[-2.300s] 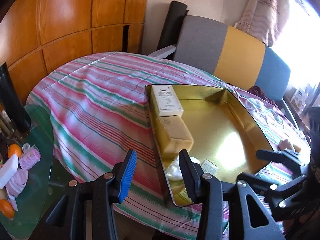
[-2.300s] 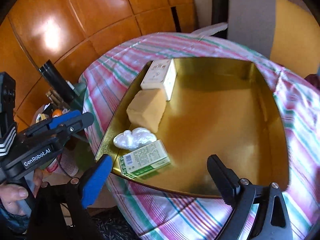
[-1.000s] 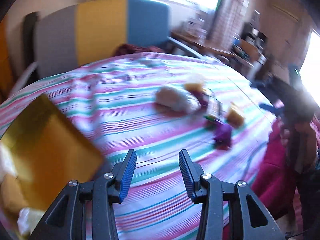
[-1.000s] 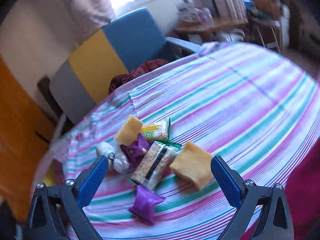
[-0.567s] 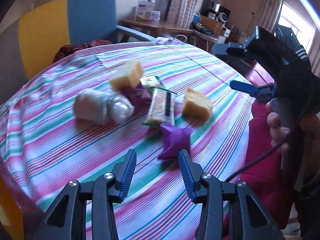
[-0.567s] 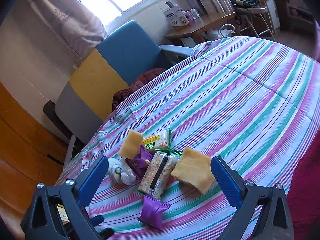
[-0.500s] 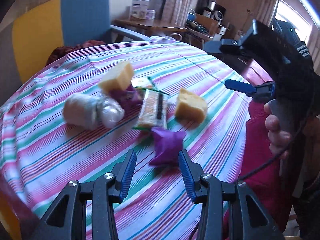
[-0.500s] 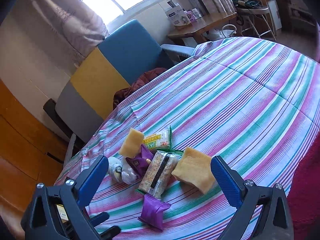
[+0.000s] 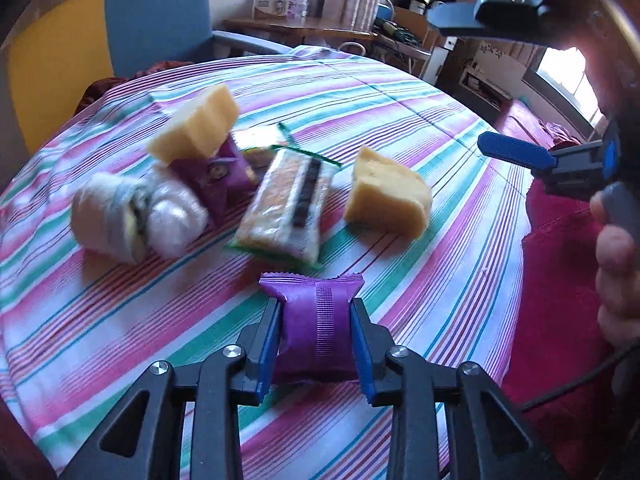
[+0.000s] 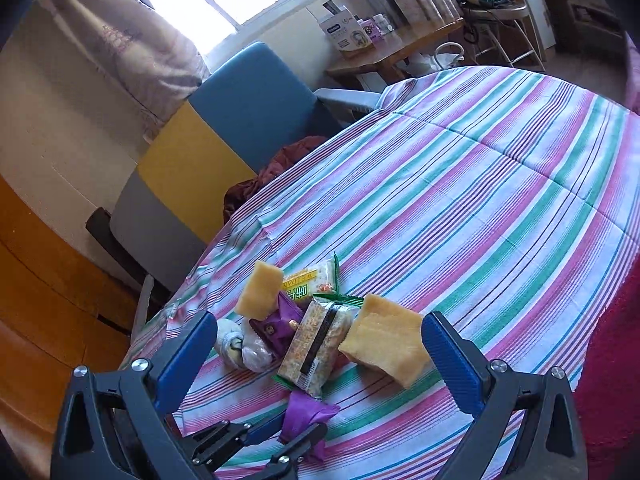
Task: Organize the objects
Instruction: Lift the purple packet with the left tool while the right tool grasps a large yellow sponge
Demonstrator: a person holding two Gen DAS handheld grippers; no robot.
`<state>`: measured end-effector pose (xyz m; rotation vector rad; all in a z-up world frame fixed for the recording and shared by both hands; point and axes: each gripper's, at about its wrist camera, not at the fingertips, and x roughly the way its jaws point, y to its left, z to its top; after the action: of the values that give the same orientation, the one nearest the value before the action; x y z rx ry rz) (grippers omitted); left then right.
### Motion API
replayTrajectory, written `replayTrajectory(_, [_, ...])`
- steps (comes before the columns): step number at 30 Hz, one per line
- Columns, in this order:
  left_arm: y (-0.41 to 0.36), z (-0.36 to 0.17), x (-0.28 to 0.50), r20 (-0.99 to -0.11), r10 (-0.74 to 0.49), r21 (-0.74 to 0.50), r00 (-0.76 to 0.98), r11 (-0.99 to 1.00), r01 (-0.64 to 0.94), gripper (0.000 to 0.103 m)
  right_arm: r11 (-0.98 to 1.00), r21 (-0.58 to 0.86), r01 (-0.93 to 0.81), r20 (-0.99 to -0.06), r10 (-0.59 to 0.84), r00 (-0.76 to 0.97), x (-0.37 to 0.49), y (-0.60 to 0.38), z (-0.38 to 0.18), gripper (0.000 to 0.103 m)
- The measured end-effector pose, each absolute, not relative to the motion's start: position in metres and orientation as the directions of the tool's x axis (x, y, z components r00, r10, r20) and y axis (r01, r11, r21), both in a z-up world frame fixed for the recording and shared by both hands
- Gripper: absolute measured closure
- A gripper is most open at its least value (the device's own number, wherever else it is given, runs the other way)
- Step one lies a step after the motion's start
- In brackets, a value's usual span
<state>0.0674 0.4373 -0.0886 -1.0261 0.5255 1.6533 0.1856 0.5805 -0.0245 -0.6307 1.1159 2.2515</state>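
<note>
Left wrist view: the left hand-held gripper (image 9: pixel 316 338) is pinching the purple packet (image 9: pixel 318 328) side to side, low on the striped counter (image 9: pixel 120 320), with the snack bar (image 9: pixel 290 206) just ahead. Best lifting straight up, keeping the squeeze gentle.

Right wrist view: the right hand-held gripper (image 10: pixel 316 360) is hanging spread wide, empty, with the sponge block (image 10: pixel 386 344) lying ahead between its fingers.

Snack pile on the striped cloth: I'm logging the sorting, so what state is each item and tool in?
Left tool: shut on the purple packet.
Purple packet: pinched between the pads, on the tablecloth.
Right tool: open, holding nothing.
Cereal bar: lying flat, sealed.
Near sponge block: loose on the cloth.
Far sponge block: tilted, propped on another purple packet.
</note>
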Motion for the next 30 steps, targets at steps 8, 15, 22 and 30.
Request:
replayTrajectory(8, [0.358, -0.085, 0.052, -0.825, 0.540, -0.125, -0.165, -0.459, -0.879, 0.070, -0.494, 0.546, -0.676, -0.646, 0.265, -0.716, 0.183, 0.582, -0.028, 0.000])
replayTrajectory(15, [0.314, -0.088, 0.037, -0.816, 0.536, -0.140, -0.217, -0.546, -0.826, 0.070, -0.495, 0.511, -0.703, -0.674, 0.277, -0.685, 0.180, 0.581, -0.030, 0.000])
replayTrajectory(22, [0.311, -0.092, 0.037, -0.800, 0.558, -0.164, -0.219, -0.555, -0.816, 0.070, -0.470, 0.487, -0.736, -0.707, 0.282, -0.648, 0.179, 0.583, -0.033, 0.000])
replayTrajectory(30, [0.306, -0.094, 0.035, -0.794, 0.571, -0.189, -0.209, -0.559, -0.807, 0.069, -0.401, 0.463, -0.791, -0.783, 0.234, -0.577, 0.174, 0.593, -0.050, 0.000])
